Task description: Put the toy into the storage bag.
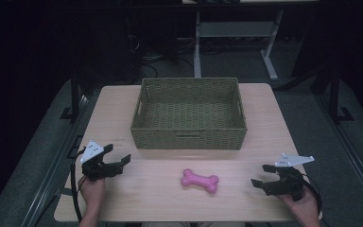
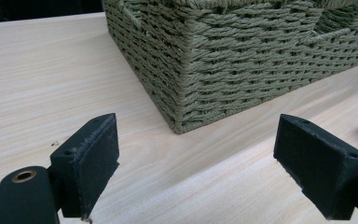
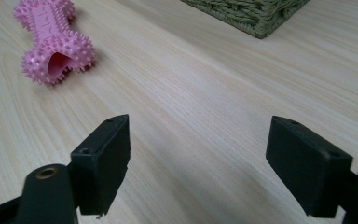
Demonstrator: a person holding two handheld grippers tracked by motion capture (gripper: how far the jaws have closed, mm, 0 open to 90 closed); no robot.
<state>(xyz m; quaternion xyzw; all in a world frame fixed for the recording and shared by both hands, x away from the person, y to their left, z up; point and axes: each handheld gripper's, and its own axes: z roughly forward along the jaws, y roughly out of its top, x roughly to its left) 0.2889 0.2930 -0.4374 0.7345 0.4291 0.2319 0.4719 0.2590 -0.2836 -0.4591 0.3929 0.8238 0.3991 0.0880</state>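
A pink spiky bone-shaped toy lies on the wooden table near its front edge, between both grippers; in the right gripper view the toy is at the upper left. A green woven basket stands behind it, looking empty. My left gripper rests open at the front left, facing the basket's near corner. My right gripper is open at the front right, pointing left toward the toy. Nothing sits between either pair of jaws.
The basket has handle slots in its walls. Bare tabletop stretches between the toy and each gripper. Beyond the table's far edge are a dark floor with cables and the legs of another table.
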